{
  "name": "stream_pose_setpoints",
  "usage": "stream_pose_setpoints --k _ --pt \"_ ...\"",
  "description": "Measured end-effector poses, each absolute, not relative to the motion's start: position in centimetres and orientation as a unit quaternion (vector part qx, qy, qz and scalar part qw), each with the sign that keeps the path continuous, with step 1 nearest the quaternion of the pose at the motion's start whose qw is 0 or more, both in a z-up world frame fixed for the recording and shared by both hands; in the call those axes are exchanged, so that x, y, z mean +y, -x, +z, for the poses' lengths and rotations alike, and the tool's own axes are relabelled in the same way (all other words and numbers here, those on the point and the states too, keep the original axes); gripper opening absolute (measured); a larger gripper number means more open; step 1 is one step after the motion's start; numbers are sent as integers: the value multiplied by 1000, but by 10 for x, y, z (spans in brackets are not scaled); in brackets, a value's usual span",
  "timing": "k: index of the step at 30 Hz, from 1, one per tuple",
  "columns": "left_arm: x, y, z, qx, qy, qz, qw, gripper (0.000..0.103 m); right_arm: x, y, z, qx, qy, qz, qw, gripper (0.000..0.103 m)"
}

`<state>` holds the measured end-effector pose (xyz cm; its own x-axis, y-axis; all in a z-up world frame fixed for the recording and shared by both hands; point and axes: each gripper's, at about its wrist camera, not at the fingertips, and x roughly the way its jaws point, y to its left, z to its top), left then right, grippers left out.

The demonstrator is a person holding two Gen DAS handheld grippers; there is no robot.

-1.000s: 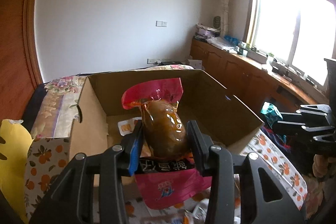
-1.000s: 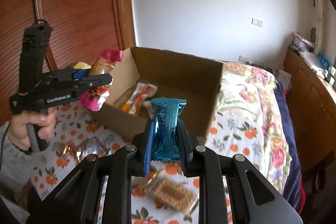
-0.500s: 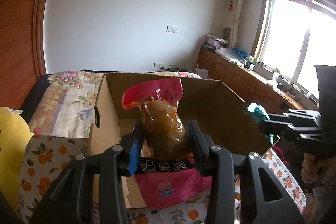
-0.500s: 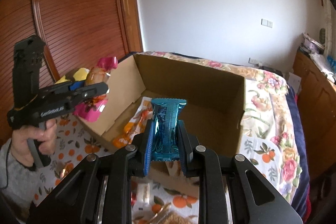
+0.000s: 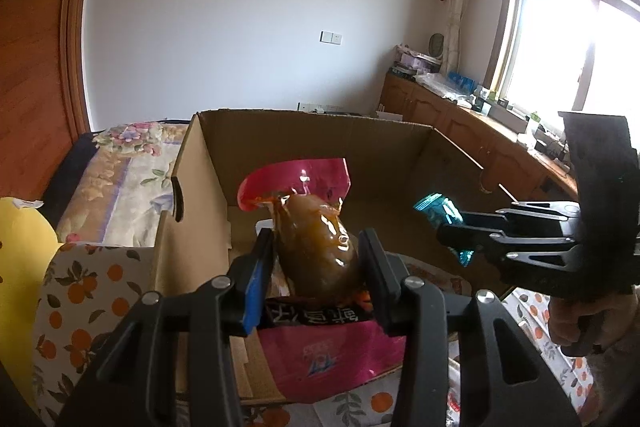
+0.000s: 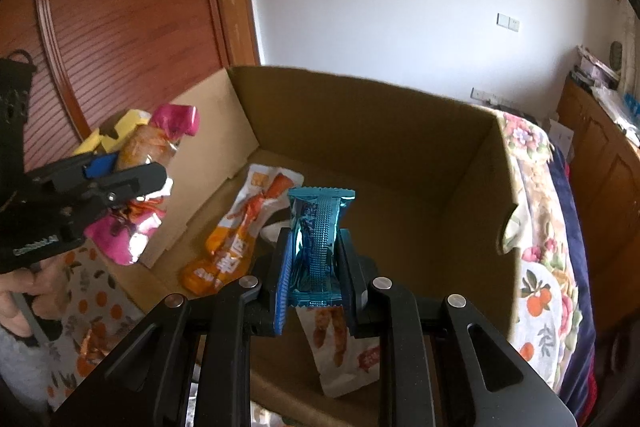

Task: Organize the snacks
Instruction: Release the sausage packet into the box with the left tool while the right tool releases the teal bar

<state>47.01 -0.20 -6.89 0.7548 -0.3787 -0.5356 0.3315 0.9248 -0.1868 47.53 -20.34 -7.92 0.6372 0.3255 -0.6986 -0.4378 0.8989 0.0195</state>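
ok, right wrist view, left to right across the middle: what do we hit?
Left gripper with the pink snack pouch between its opening fingers → orange snack packet on the box floor → blue wrapper in the right gripper → cardboard box right wall → floral bedspread.

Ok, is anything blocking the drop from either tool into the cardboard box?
Nothing visible does. The box is open-topped. The right tool, shut on the blue packet, is above its floor. The left tool, jaws opening around the pink-sealed pouch, is over the near wall. An orange packet lies flat inside.
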Motion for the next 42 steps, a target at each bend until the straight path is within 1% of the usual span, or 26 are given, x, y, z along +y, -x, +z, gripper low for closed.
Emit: stream_pose_setpoints --k 5,13,15,19,21,22,23,27,29,32,38,42 --pt "-2 -466 -68 289 46 -193 936 45 -209 -479 -85 380 62 215 898 20" --pt "5 -468 -66 284 54 -190 938 49 -210 -479 -86 379 61 214 898 21" --pt "5 -467 -66 284 56 -188 939 50 -207 -480 -87 379 62 213 898 23" --pt "3 -467 -67 284 51 -184 940 51 -206 -480 -88 377 64 213 899 24" --pt "3 -466 -67 282 48 -183 940 51 -206 -480 -88 375 66 212 900 29" --pt "2 -466 -67 282 47 -182 941 52 -207 -480 -88 375 66 206 902 36" --pt "2 -465 -68 282 45 -180 941 52 -208 -480 -88 375 64 204 902 40" --pt "2 -465 -68 281 44 -177 942 52 -211 -476 -86 369 62 203 905 41" --pt "2 -464 -69 281 42 -177 942 52 -212 -473 -83 365 57 204 906 44" --pt "2 -464 -69 280 40 -176 943 52 -213 -462 -76 356 54 206 910 45" --pt "4 -458 -65 268 37 -177 946 52 -219 -428 -57 327 42 200 923 46" --pt "7 -448 -60 259 39 -182 948 53 -223 -402 -54 326 39 204 922 48"
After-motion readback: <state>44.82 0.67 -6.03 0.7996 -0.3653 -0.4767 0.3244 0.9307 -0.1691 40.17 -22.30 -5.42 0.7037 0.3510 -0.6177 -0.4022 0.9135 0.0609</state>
